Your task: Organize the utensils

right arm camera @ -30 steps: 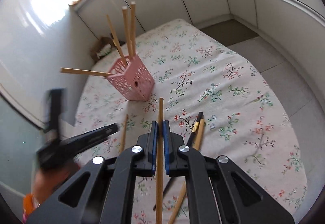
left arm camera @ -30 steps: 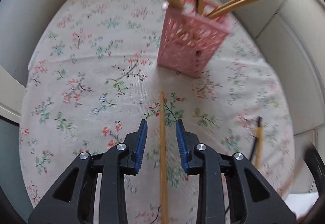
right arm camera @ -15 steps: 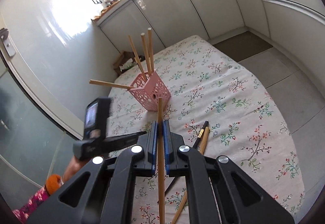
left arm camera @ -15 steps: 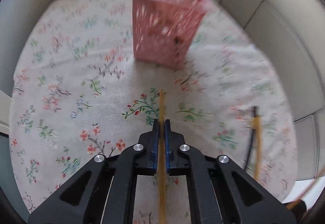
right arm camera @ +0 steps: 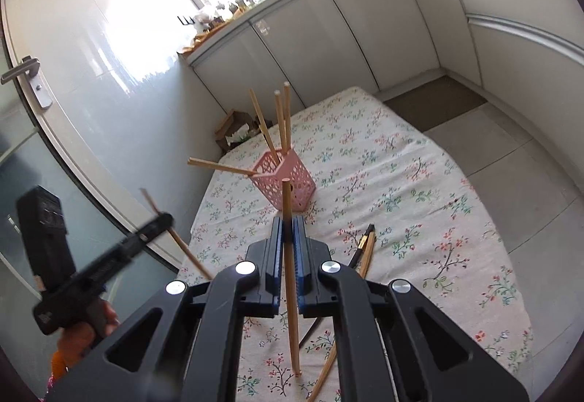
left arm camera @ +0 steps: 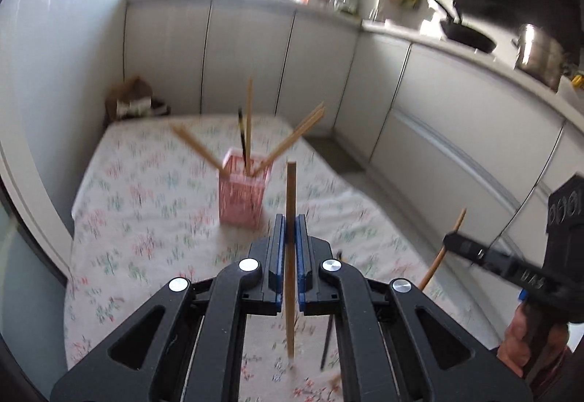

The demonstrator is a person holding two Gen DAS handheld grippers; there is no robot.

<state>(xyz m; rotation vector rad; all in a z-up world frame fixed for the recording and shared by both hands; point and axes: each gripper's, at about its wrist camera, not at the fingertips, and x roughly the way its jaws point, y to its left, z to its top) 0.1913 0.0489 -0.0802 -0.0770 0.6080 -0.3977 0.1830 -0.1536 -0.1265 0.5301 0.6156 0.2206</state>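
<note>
1. Where the floral cloth covers the low flat surface, it takes up most of the lower part of both views; white cabinet fronts run behind it and along one side.
2. Pink perforated basket stands upright on the cloth, towards the far end. Several wooden chopsticks and one dark one lean out of it in different directions; in the left wrist view the basket is blurred.
3. Left gripper: jaws closed on one wooden chopstick, which runs between the blue pads with its lower end hanging clear above the cloth. In the right wrist view the same gripper appears at the left, blurred, with a chopstick crossing its tip.
4. Right gripper: jaws closed on another wooden chopstick, upper end in front of the basket, lower end above the cloth. In the left wrist view this gripper is at the right edge, its stick slanting through it.
5. Loose on the cloth, near the right gripper: a dark-tipped chopstick pair, lying close together, partly hidden by the gripper body.
</note>
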